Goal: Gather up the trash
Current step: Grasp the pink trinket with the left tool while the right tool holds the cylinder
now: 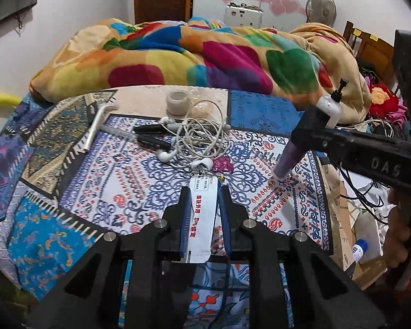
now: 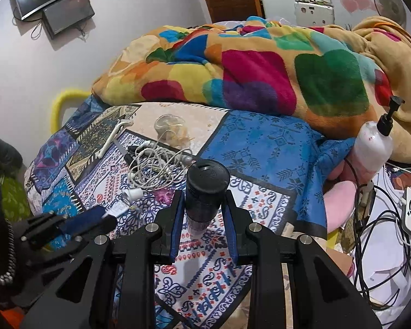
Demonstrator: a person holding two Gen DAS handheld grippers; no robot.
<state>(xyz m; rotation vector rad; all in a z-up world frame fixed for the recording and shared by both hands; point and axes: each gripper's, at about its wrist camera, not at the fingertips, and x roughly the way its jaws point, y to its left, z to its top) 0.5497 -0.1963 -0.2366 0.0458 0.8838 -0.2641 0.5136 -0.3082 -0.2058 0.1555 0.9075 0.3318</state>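
Note:
My left gripper [image 1: 204, 192] is shut on a flat white ointment tube [image 1: 201, 216] with red print, held above the patterned bedspread [image 1: 263, 192]. My right gripper [image 2: 202, 196] is shut on a dark cylindrical bottle [image 2: 205, 189] with a black cap, upright between the blue pads. In the left wrist view the same bottle [image 1: 287, 156] hangs tilted from the right gripper [image 1: 309, 126] at the right. The left gripper [image 2: 96, 218] also shows at lower left of the right wrist view. A crumpled pink wrapper [image 1: 223, 164] lies just beyond the tube's cap.
Tangled white earphones [image 1: 194, 134], black pens [image 1: 150, 130], a white razor [image 1: 96, 128] and a small pale cup [image 1: 178, 102] lie on the bedspread. A colourful blanket [image 1: 205, 60] is heaped behind. A pump bottle [image 2: 375, 148], cables and clutter sit at the right.

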